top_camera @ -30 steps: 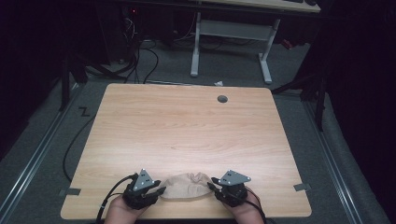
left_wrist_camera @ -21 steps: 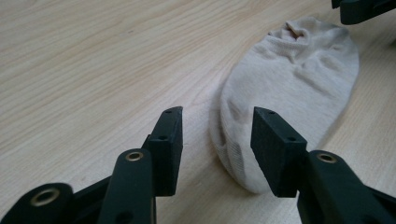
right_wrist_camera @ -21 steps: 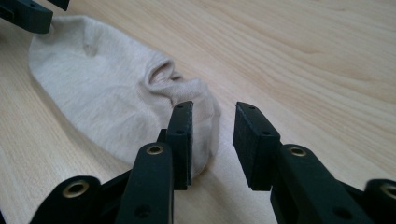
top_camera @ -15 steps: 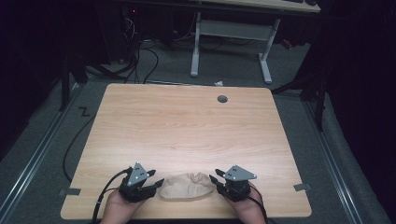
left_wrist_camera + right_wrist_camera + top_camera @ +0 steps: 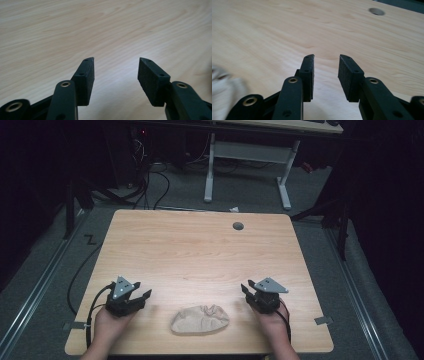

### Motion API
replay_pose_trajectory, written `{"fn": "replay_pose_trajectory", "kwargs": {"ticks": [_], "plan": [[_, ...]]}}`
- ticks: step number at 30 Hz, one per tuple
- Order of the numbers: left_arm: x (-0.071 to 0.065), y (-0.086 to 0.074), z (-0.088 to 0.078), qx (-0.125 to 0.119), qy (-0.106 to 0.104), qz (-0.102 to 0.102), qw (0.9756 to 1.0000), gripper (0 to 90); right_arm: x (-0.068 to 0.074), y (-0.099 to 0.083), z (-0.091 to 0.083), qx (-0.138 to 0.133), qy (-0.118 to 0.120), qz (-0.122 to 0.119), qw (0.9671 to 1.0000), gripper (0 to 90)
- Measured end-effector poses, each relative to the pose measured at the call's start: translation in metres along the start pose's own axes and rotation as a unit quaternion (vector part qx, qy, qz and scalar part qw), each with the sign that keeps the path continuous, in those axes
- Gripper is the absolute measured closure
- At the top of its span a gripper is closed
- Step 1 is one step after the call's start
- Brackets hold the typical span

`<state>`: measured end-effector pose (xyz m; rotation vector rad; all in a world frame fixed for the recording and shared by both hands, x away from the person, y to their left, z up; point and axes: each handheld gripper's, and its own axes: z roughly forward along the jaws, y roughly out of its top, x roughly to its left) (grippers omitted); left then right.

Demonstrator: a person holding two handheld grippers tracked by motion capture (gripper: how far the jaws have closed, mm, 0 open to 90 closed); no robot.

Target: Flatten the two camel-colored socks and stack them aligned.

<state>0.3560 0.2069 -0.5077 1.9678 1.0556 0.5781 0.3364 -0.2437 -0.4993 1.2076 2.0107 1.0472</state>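
At the desk's [image 5: 200, 250] 6 o'clock edge sits my beige cloth bundle [image 5: 200, 319], soft, light, floppy. I'd pinch its ends. Left gripper [image 5: 142, 296] just opened, right gripper [image 5: 247, 291] spread, both empty.

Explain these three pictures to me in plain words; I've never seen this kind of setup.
There is no machine here: a person holds a hand tool in each hand, each with two black fingers that open and close. The wide picture comes from a camera above the table. It shows the left gripper and the right gripper near the front edge, with a crumpled beige cloth lying between them, touched by neither. The other two pictures come from small cameras riding on the tools, looking along their fingers. The left gripper's fingers have just been opening, and nothing is between them. The right gripper's fingers stand apart and empty too. A round hole sits near the table's far edge.
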Motion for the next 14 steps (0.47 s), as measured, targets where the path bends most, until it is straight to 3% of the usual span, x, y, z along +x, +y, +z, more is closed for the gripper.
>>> {"fn": "replay_pose_trajectory", "kwargs": {"ticks": [4, 7, 11, 14], "plan": [[0.018, -0.004, 0.005, 0.015, 0.031, -0.008, 0.9994, 47.6, -0.022, -0.003, 0.007, 0.01, -0.03, 0.015, 0.9994, 65.2], [0.025, -0.004, 0.003, 0.013, 0.026, -0.029, 0.9992, 47.4, -0.034, -0.008, 0.007, 0.009, -0.036, 0.033, 0.9988, 65.1], [0.025, -0.006, 0.002, 0.013, 0.022, -0.035, 0.9991, 47.2, -0.04, -0.016, 0.005, 0.014, -0.029, 0.056, 0.9979, 63.8], [0.023, -0.007, 0.001, 0.015, 0.019, -0.034, 0.9991, 47.2, -0.039, -0.019, 0.005, 0.02, -0.023, 0.056, 0.998, 62.8]]}}
